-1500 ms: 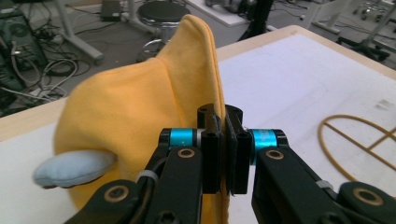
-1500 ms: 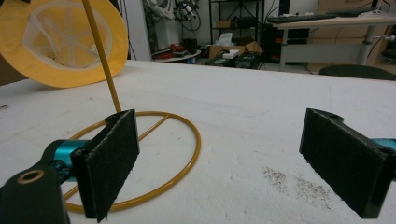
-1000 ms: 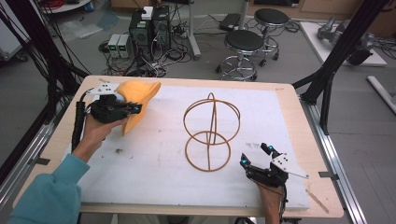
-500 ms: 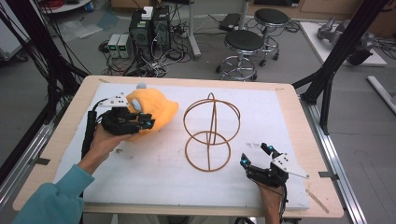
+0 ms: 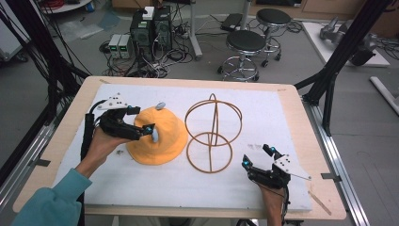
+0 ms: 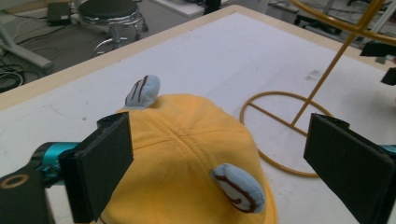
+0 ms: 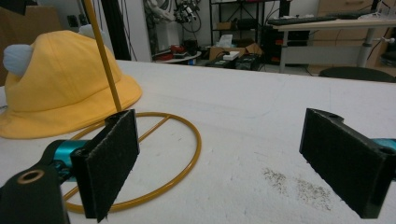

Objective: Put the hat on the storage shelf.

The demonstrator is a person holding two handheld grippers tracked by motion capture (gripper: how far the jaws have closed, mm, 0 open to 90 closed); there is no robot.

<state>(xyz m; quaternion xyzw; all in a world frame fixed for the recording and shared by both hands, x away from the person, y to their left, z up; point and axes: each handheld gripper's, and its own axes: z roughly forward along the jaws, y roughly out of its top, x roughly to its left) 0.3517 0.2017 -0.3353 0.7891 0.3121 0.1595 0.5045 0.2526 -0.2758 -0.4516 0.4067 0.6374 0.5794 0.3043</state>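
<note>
Straddling the yellow hat [image 5: 157, 136], left tongs [image 5: 147, 121] just opened wide; right tongs [image 5: 258, 157] wide

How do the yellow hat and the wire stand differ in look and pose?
The yellow hat is soft, solid cloth with two pale blue ears; the wire stand is a thin, open metal frame of rings. The hat sits low, brim flat on the white table cover; the stand rises upright on its ring base. Both are yellowish and rest side by side, apart.
</note>
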